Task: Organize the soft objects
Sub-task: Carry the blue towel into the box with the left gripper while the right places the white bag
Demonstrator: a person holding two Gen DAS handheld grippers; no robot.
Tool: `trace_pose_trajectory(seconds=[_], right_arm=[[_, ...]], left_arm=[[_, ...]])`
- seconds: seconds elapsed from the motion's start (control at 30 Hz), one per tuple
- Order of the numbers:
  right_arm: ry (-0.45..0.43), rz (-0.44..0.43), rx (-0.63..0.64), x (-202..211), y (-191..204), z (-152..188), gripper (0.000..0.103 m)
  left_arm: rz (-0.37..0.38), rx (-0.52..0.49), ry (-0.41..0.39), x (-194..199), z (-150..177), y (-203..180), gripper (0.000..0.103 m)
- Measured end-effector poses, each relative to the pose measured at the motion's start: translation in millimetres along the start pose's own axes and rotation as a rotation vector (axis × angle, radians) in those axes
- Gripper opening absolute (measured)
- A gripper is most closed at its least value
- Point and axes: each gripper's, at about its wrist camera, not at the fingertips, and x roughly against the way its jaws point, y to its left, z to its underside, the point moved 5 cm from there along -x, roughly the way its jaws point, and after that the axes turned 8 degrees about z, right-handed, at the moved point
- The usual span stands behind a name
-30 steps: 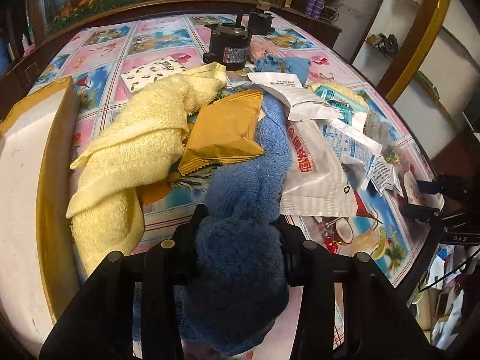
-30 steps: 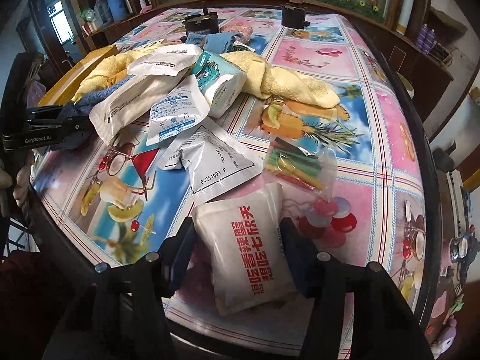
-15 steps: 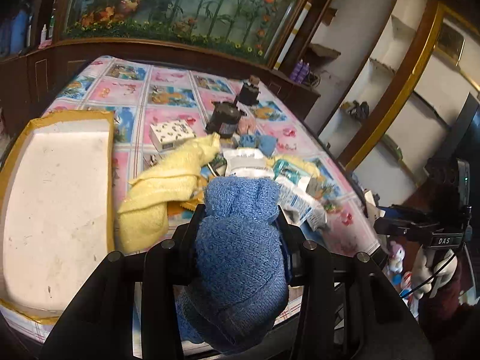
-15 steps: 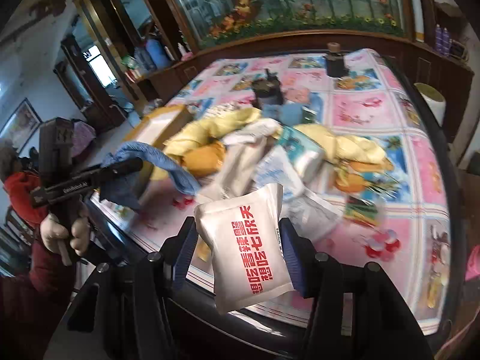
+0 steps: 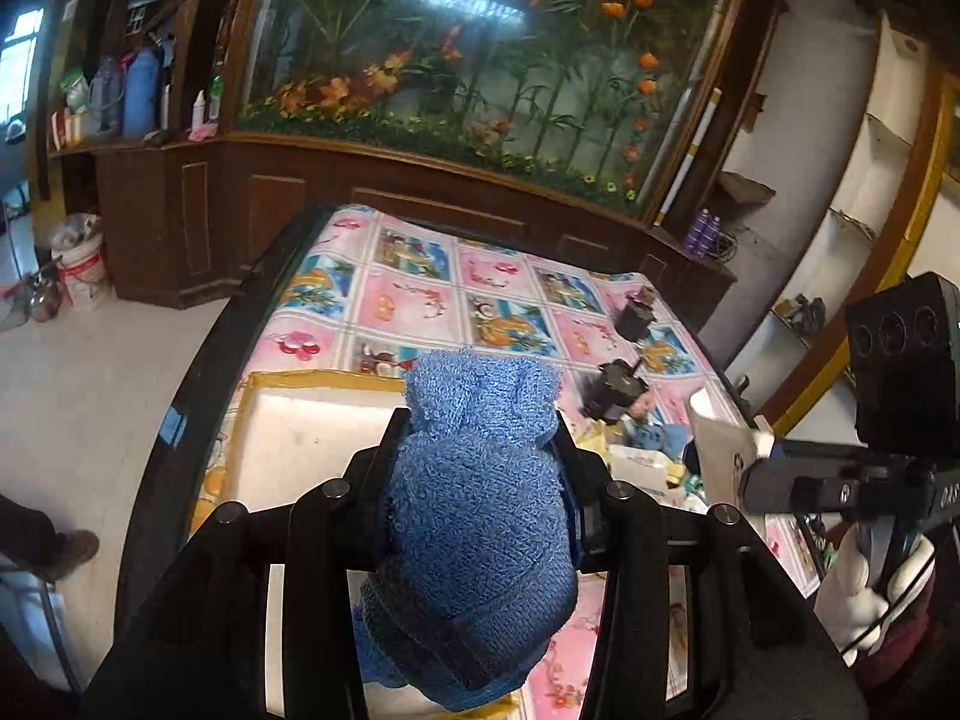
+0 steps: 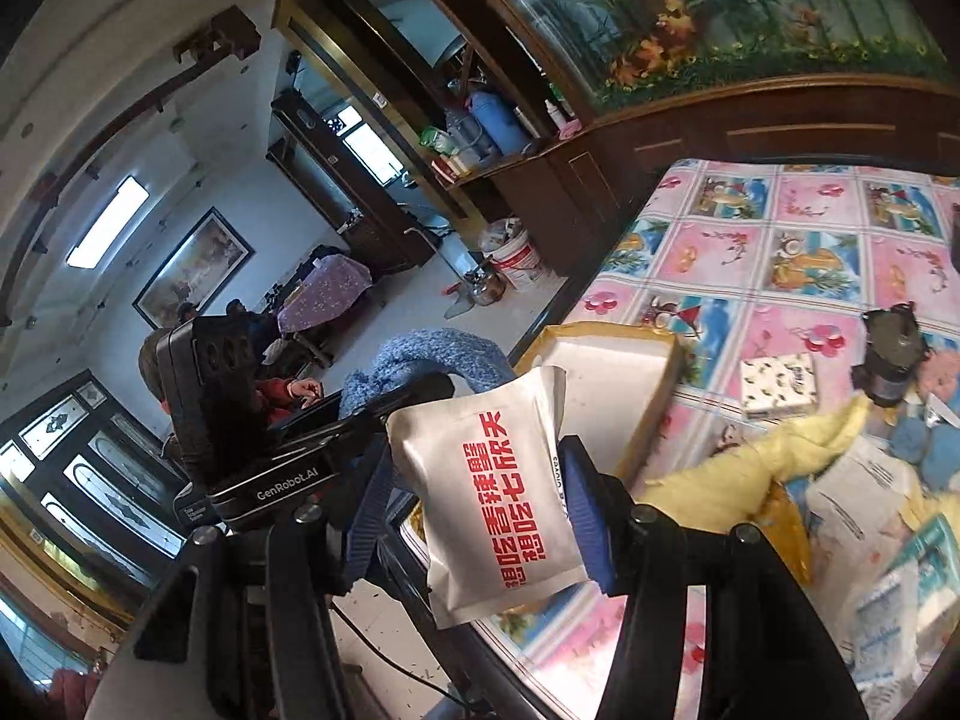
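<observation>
Now the left claw (image 5: 480,462) squeezes a fuzzy blue towel (image 5: 474,516), and the right claw (image 6: 480,516) pinches a white snack bag (image 6: 492,480) above the counter (image 6: 750,264).

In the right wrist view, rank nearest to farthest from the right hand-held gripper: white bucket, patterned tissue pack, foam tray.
From the right hand-held gripper:
1. Foam tray, just behind it on the table.
2. Patterned tissue pack, further right on the cloth.
3. White bucket, on the floor beyond the table.

one blue towel (image 5: 480,480), one white pouch (image 6: 492,492), one box (image 6: 606,378)
</observation>
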Motion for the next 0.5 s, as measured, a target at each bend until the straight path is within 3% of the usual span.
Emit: trace_pose_trajectory(seconds=[0.17,0.5], right_arm=[[0.067,0.096,-0.024,-75,-6,-26,0.055],[0.137,0.238,-0.137,-146,-59,-38,0.058]], left_arm=[[-0.039,0.055,0.051,-37,-14,47,0.042],[-0.037,0.241,0.109,-101,7,122,0.045]])
